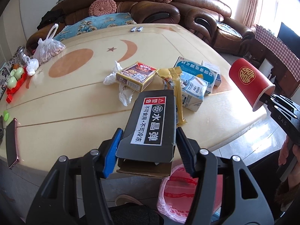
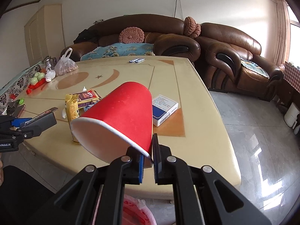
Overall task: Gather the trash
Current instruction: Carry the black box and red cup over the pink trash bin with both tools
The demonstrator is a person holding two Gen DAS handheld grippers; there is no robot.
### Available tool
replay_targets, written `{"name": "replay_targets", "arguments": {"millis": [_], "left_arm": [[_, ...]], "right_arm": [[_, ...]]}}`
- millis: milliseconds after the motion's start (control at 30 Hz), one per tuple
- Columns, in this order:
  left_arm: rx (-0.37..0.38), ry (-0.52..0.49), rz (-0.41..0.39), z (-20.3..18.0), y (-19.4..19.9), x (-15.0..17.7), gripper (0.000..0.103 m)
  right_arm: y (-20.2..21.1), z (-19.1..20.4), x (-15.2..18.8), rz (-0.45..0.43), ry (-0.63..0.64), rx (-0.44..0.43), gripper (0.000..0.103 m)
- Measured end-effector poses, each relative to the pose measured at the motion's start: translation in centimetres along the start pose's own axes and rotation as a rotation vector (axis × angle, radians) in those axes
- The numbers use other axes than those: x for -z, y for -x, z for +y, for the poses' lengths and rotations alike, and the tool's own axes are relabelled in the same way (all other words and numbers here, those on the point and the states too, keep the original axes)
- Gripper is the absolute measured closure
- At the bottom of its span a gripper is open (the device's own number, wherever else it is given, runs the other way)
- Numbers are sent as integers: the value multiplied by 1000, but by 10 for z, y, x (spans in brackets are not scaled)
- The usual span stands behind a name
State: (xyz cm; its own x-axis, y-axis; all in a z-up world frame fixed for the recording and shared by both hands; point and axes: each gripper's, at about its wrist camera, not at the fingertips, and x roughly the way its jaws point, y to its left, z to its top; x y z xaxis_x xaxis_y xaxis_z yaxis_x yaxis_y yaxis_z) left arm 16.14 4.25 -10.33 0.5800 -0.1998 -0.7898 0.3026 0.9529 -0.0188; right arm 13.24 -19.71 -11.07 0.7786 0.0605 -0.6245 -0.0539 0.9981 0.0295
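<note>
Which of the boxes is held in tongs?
The black box, clamped by the left tongs; the other boxes lie on the table.

— Bright daylight from the curtained window (image 2: 294, 37) at right; blown out white there.
— Glare on the glossy grey floor tiles (image 2: 262, 150) and the cream tabletop (image 1: 249, 110). Soft shadows only.
— Strong fisheye bending, black vignette in corners.
— Sharp centre, slight softness toward edges.
</note>
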Motion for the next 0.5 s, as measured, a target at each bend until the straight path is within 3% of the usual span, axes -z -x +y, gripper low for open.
{"name": "replay_targets", "arguments": {"millis": [500], "left_arm": [[9, -86, -53, -36, 51, 18, 46]], "right_arm": [[64, 20, 13, -46, 47, -32, 95]]}}
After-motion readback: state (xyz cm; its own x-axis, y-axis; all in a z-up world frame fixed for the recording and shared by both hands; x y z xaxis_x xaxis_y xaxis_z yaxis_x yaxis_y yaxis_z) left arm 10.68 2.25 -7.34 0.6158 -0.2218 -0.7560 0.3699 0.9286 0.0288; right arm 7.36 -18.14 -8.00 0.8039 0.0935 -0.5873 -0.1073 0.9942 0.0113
